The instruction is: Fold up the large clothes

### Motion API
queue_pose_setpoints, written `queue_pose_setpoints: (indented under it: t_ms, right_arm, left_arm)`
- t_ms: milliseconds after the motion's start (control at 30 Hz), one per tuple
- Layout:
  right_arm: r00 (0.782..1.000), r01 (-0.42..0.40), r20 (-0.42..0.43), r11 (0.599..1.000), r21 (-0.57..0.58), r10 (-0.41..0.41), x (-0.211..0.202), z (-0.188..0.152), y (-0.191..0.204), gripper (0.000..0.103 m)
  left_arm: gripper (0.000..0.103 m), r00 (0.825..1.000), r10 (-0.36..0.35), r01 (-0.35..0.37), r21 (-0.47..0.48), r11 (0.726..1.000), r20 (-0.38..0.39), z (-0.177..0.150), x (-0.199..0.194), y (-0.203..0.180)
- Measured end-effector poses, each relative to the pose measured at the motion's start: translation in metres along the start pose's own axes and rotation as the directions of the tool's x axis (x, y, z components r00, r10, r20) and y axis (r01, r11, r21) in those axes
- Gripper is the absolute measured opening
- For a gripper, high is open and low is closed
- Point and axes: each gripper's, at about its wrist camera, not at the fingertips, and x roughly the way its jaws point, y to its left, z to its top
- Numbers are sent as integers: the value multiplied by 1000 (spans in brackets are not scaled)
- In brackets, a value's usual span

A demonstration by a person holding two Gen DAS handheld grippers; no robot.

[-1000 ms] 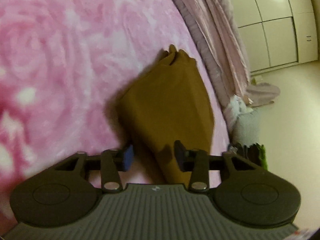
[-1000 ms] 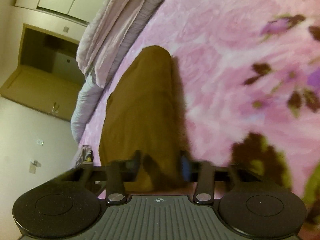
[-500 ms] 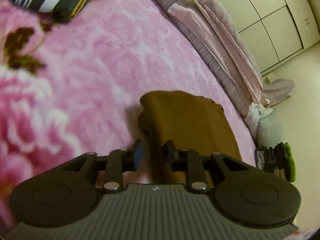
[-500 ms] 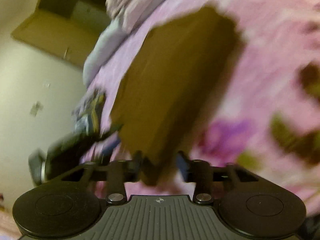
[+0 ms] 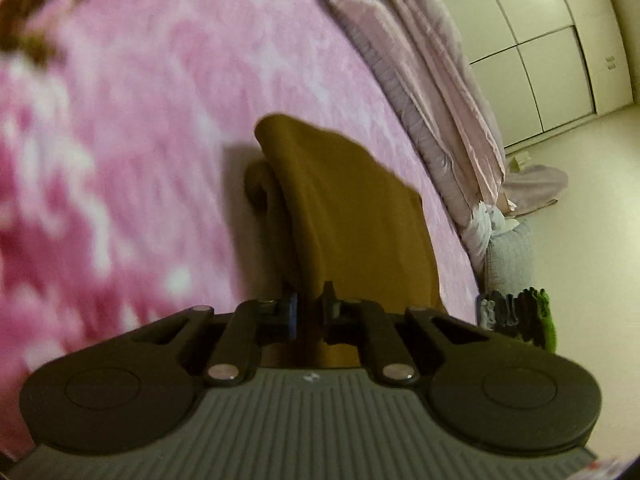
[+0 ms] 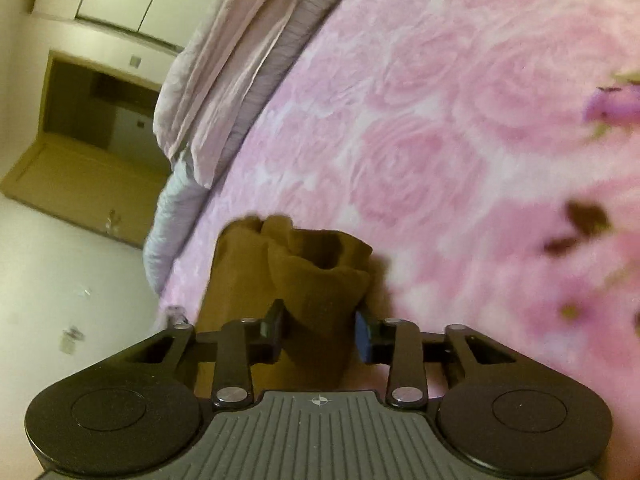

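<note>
Clearly the brown garment (image 5: pixel 352 216) was soft, light and limp on the pink bed blanket (image 5: pixel 140 140). My left tongs (image 5: pixel 310 310) were clenched on its thin edge; the right tongs (image 6: pixel 320 326), just closing, straddled a bunched fold, probably gripping.

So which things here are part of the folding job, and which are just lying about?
In the job: brown garment; left gripper, shut on it; right gripper, around its bunched end; pink floral blanket.
Lying about: pale pink bedding; dark and green clothes pile.
</note>
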Motion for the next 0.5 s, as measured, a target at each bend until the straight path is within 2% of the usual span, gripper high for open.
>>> queue_pose_setpoints:
  t_ms: [133,200,233,267,300,367,467,500]
  right_arm:
    - [999,6,-38,998,61,-4,-7,-47,18,29]
    - [998,-8,-61,998,58,11,-10,-72,25,32]
    - [998,-5,-59,999,43,8,-13,-80,26,36]
    - [998,12,-56,1000,9,-12,-17,-82,28,45]
    - [997,50,-56,998,-36,-52,-22,-78,30,49]
    - [994,108,1,988,-108,-109,-33,-63,35,51]
    - [983,166,121,958,-233,-141,-45,-32,52,51]
    - [984,157,122,950,-269,-128,-44,-21,57,51]
  left_arm:
    - [7,995,43,-47,44,998,90,33,-7,9]
    - [8,992,86,-93,64,994,97,45,0,14]
    - [9,992,97,-103,72,992,80,49,5,15]
    - [10,992,99,-104,70,992,75,51,6,15]
    - [11,993,95,-101,72,992,75,52,4,14]
    - [12,991,98,-108,115,987,88,52,-1,9]
    - [19,990,94,-111,160,981,108,59,-9,8]
    - [20,990,90,-107,161,981,110,64,-10,8]
